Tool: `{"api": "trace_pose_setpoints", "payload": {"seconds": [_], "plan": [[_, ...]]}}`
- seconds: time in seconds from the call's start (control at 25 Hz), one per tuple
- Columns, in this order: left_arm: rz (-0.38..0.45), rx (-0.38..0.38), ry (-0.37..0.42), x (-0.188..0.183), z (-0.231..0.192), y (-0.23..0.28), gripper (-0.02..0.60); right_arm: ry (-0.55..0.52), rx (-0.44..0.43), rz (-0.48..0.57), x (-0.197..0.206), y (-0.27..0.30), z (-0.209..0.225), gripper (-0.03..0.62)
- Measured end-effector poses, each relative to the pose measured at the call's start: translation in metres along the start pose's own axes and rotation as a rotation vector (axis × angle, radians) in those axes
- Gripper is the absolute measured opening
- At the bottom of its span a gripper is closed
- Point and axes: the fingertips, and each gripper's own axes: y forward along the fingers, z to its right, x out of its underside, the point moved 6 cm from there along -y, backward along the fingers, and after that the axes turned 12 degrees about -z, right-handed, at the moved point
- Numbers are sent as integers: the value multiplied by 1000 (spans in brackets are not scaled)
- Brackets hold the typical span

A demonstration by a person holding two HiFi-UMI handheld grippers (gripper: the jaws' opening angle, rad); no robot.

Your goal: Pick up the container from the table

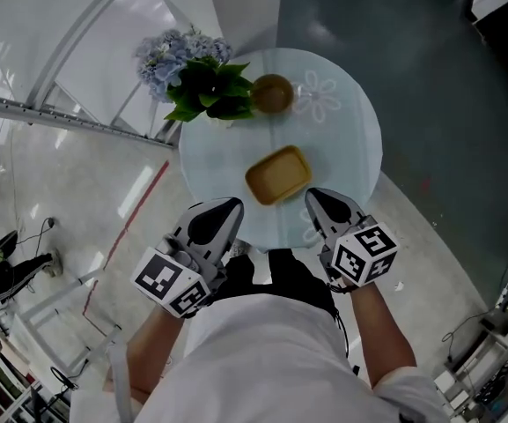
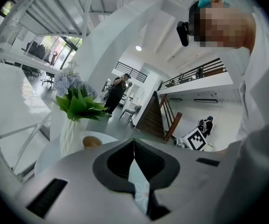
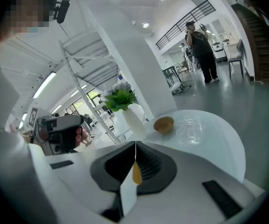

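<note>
Left gripper (image 1: 229, 208) and right gripper (image 1: 317, 199), jaws together and empty, flank the yellow container (image 1: 278, 174) on the round surface (image 1: 352, 139), apparently staged for pickup.

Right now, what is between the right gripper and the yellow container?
Nothing but a short stretch of bare glass table. The head view shows it: the right gripper is just short of the yellow container.

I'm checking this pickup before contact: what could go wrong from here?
The left gripper and right gripper both have jaws shut; unless one opens, it may shove the container rather than grip it. A shoved container could slide across the smooth table toward the bowl and flowers behind it.
</note>
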Motion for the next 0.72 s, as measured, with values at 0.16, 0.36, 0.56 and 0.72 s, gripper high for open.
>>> {"api": "trace_pose_setpoints", "payload": {"seconds": [0.16, 0.36, 0.56, 0.72], "plan": [[-14, -19, -24, 6, -3, 18, 21, -29, 50, -33, -2, 14, 31, 21], [-36, -39, -54, 13, -10, 37, 21, -42, 51, -71, -2, 35, 60, 21], [-50, -58, -77, 19, -18, 48, 21, -55, 57, -113, 1, 56, 80, 23], [-65, -68, -94, 27, -23, 53, 21, -73, 65, -144, 3, 71, 90, 38]]}}
